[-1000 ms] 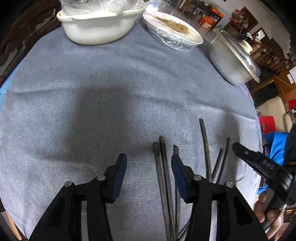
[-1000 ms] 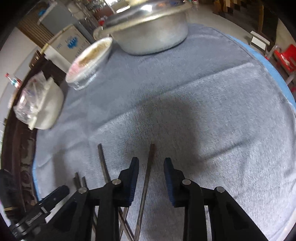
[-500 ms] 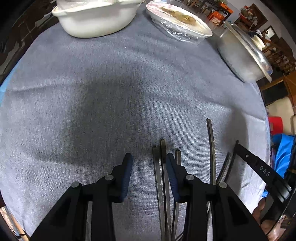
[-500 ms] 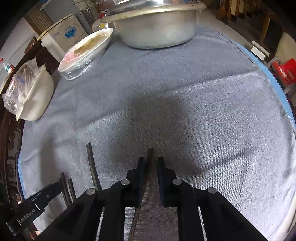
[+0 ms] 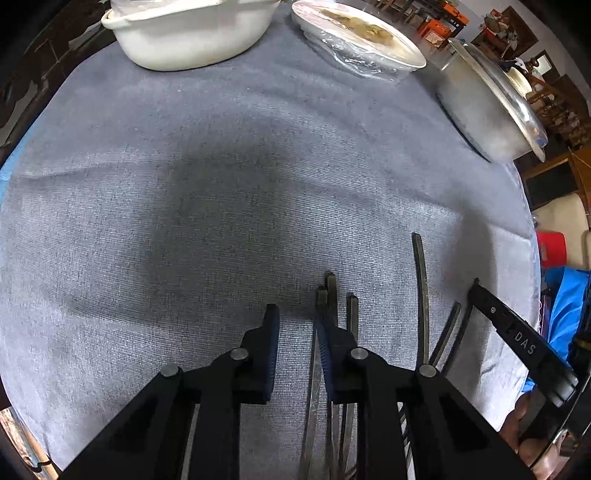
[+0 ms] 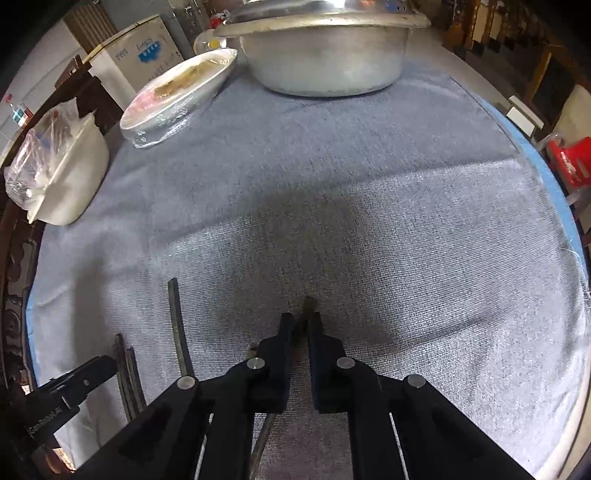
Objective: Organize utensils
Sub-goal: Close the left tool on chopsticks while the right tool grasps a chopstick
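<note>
Chopsticks, dark, several, lie on the grey tablecloth (image 5: 229, 206) at the near edge of the round table, their ends pointing away from you.

Item one: a single chopstick (image 6: 308, 303) sits between the fingers of your right gripper (image 6: 302, 325). The jaws are drawn almost together with the stick pinched between the pads; its tip pokes out just past the fingertips and its shaft runs back under the tool.

Item two: a cluster of three chopsticks (image 5: 330, 291) lies side by side in front of your left gripper (image 5: 297, 321). Your left jaws are narrow and closing. The leftmost stick of the cluster lies against the inner face of the blue pad (image 5: 325, 343) on the right-hand finger; the other finger stands apart from it over bare cloth. You cannot yet call it gripped.

Item three: one long chopstick (image 5: 422, 280) lies alone to the right of that cluster, and a thinner one (image 5: 447, 332) slants beside it, near the right tool.

Item four, far side of the table, well apart from the sticks: a white casserole dish (image 5: 184, 33) holding a clear plastic bag, a plate of food under plastic wrap (image 5: 362, 40), and an aluminium pot (image 6: 325, 55) with its lid on.
</note>
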The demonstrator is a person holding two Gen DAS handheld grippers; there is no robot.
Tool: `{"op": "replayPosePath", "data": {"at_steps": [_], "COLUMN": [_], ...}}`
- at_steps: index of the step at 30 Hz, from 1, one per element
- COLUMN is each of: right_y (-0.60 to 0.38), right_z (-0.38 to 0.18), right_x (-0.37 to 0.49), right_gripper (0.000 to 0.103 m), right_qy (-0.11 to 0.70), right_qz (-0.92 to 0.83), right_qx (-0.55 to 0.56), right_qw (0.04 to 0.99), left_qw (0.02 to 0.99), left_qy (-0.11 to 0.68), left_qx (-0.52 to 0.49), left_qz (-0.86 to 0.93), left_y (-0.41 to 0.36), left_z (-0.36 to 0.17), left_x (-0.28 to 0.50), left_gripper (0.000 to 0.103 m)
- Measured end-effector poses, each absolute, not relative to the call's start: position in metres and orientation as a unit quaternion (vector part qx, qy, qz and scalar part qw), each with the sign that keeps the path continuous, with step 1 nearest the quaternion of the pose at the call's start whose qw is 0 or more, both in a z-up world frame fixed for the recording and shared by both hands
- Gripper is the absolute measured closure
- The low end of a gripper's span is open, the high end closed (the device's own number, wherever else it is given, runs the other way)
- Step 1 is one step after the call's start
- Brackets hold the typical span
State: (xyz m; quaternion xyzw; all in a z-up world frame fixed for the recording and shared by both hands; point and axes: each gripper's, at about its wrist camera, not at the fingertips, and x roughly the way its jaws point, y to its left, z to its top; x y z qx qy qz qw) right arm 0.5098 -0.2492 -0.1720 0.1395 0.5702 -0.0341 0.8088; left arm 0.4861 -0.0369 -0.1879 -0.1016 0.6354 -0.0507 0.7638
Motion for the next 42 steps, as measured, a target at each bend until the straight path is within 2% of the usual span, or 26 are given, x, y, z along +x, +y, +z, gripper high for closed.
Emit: {"op": "replayPosePath", "data": {"at_steps": [12, 20, 24, 26, 27, 37, 42], "right_y": [-0.243, -0.218, -0.222, -0.228, -0.229, -0.232, -0.215], "right_z": [-0.168, -0.166, -0.166, -0.166, -0.166, -0.166, -0.169], "right_x": [0.504, 0.504, 0.497, 0.494, 0.494, 0.490, 0.503], "right_gripper": [0.094, 0.093, 0.094, 0.094, 0.094, 0.094, 0.093], "right_qy": [0.568, 0.561, 0.558, 0.559, 0.559, 0.562, 0.569], "right_qz": [-0.030, -0.045, -0.036, -0.033, -0.032, -0.033, -0.041], "right_qx": [0.103, 0.031, 0.041, 0.049, 0.050, 0.044, 0.003], "right_qw": [0.816, 0.826, 0.828, 0.827, 0.827, 0.825, 0.821], "left_qw": [0.764, 0.765, 0.772, 0.769, 0.768, 0.769, 0.776], "left_qy": [0.637, 0.637, 0.629, 0.632, 0.634, 0.633, 0.627], "left_qx": [-0.090, -0.076, -0.063, -0.066, -0.066, -0.055, -0.039], "left_qz": [-0.061, -0.058, -0.066, -0.067, -0.067, -0.062, -0.052], "left_y": [-0.040, -0.056, -0.056, -0.051, -0.048, -0.052, -0.066], "left_z": [-0.185, -0.185, -0.186, -0.186, -0.186, -0.189, -0.192], "left_x": [0.489, 0.502, 0.499, 0.495, 0.494, 0.498, 0.503], "left_gripper": [0.081, 0.080, 0.081, 0.082, 0.086, 0.086, 0.089]}}
